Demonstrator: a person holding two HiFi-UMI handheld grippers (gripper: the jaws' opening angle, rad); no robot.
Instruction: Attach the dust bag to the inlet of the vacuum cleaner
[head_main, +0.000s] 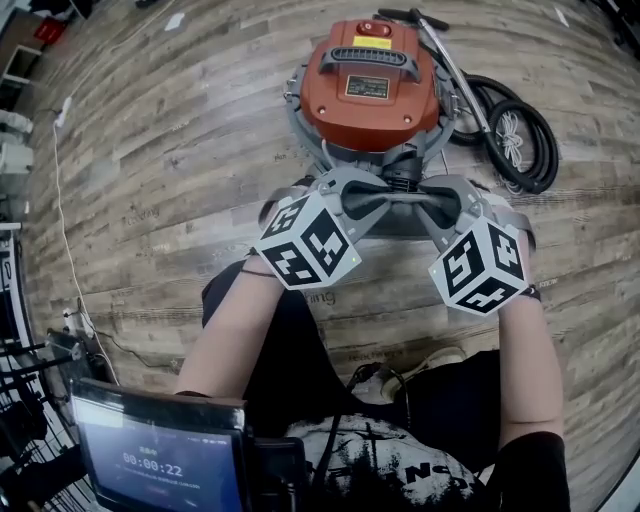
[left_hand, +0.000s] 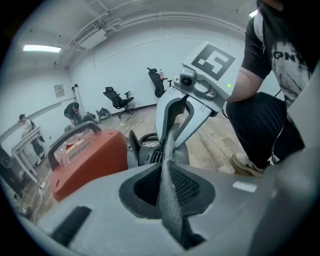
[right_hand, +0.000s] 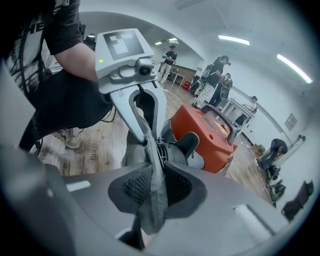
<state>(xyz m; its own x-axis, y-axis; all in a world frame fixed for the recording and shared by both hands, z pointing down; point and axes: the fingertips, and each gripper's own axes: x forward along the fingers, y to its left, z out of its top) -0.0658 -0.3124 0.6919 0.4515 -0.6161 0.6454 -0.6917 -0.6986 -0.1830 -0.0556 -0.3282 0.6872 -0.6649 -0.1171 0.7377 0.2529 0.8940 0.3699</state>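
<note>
An orange vacuum cleaner (head_main: 370, 85) stands on the wooden floor, its ribbed grey inlet (left_hand: 150, 155) facing me. Both grippers hold a grey cloth dust bag (head_main: 395, 215) stretched between them, close to the inlet (right_hand: 172, 152). My left gripper (head_main: 348, 195) is shut on one edge of the bag's cloth (left_hand: 170, 200). Opposite it, my right gripper (head_main: 440, 205) is shut on the other edge (right_hand: 156, 197). In the left gripper view the right gripper (left_hand: 175, 132) pinches the cloth above the inlet. In the right gripper view the left gripper (right_hand: 146, 127) does the same. Whether the bag touches the inlet, I cannot tell.
A black hose (head_main: 520, 135) and a metal wand (head_main: 450, 60) lie to the vacuum's right. A screen (head_main: 160, 455) sits at lower left, with a white cable (head_main: 65, 200) along the floor. Office chairs (left_hand: 117, 97) and several people (right_hand: 217, 70) are in the background.
</note>
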